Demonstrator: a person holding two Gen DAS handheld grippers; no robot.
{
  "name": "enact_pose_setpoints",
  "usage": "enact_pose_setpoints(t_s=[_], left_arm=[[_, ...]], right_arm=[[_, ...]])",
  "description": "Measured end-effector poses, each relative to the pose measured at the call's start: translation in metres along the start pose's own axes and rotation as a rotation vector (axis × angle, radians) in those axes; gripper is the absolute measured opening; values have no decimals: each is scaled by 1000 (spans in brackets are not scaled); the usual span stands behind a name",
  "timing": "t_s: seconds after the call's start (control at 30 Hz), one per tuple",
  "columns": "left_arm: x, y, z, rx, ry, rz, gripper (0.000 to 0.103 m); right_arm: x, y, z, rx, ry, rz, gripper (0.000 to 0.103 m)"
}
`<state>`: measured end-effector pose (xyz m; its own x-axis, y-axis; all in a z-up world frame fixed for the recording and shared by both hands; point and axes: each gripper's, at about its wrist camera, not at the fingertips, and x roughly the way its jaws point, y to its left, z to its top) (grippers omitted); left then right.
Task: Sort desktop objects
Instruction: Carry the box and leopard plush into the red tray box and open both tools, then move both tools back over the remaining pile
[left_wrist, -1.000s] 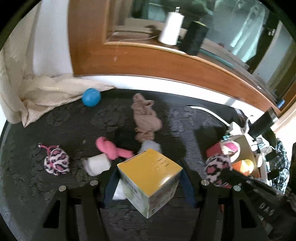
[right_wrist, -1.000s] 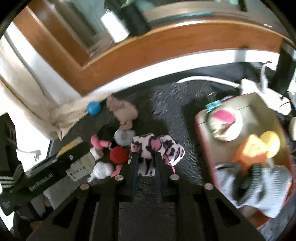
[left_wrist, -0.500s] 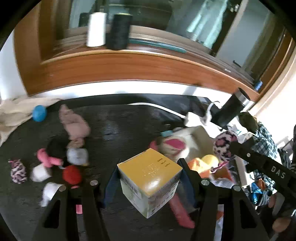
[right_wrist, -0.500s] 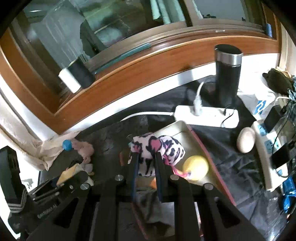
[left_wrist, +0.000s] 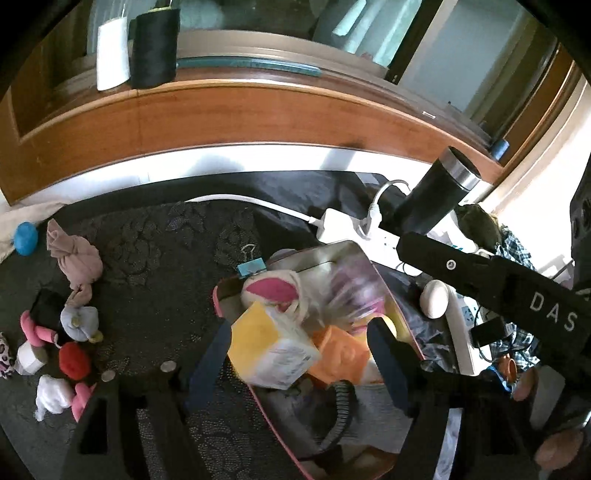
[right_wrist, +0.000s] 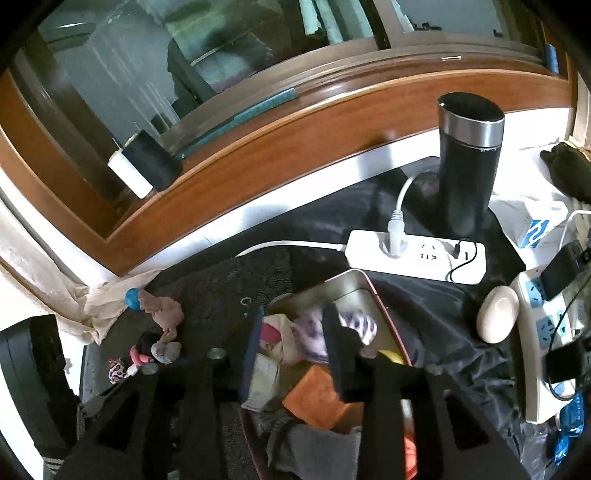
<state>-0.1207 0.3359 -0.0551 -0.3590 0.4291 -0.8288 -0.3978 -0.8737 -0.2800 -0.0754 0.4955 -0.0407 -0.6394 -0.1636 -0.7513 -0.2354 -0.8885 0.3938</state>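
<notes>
Left wrist view shows the left claw (left_wrist: 299, 354) opening, the yellow box (left_wrist: 271, 349) loose between its spread fingers over the pink-rimmed tray (left_wrist: 221, 291). Right claw (right_wrist: 293, 350) is opening too, the blurred leopard-print plush (right_wrist: 351, 325) dropping free into that tray
</notes>
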Motion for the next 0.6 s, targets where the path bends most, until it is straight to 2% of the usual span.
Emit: enact_pose_setpoints(t_s=[0.3, 0.6], left_arm=[[-7, 16, -1, -39, -10, 22, 77], [-22, 41, -9, -87, -27, 52, 77]], right_arm=[[2, -3, -5, 24, 11, 9, 44], [4, 21, -17, -12, 31, 28, 44]])
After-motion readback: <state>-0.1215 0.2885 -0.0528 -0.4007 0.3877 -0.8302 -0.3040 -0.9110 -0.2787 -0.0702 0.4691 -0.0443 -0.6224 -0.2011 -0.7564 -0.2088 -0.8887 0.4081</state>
